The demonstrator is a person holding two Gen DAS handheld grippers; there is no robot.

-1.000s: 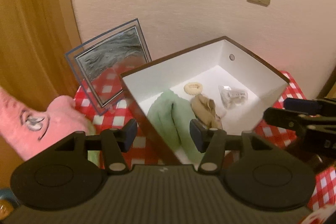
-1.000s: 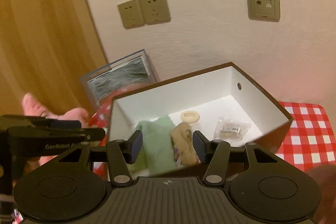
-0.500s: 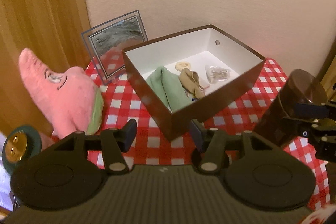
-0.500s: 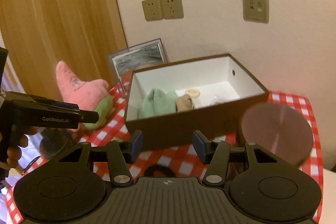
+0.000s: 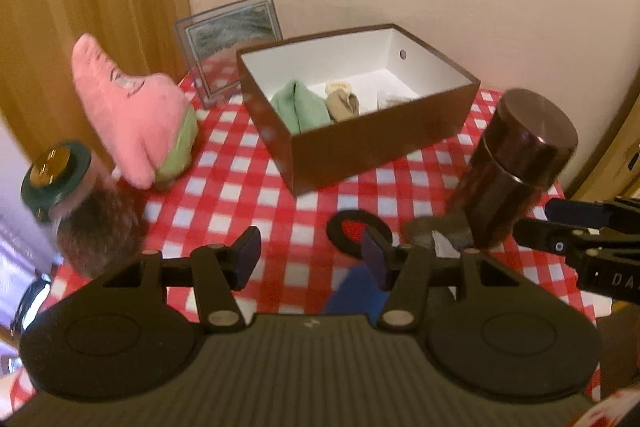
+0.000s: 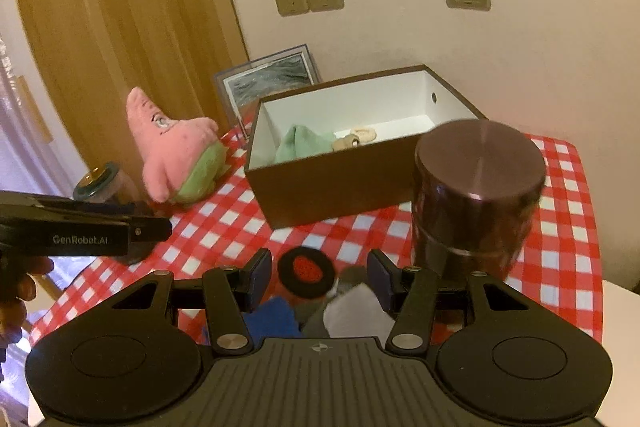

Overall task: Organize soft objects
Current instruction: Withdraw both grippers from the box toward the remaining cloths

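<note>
With both my left gripper (image 5: 310, 255) and right gripper (image 6: 320, 277) spread and empty above the table, I judge I'm between pickups, so next I reach for the pink plush (image 5: 136, 111) lying left of the box (image 5: 376, 147).

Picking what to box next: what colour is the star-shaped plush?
Pink with a green bottom part, the plush shows best in the right wrist view.

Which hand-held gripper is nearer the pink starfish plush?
Left. The left hand-held gripper is on the side of the pink starfish plush; the right hand-held gripper sits farther off, by the dark canister.
</note>
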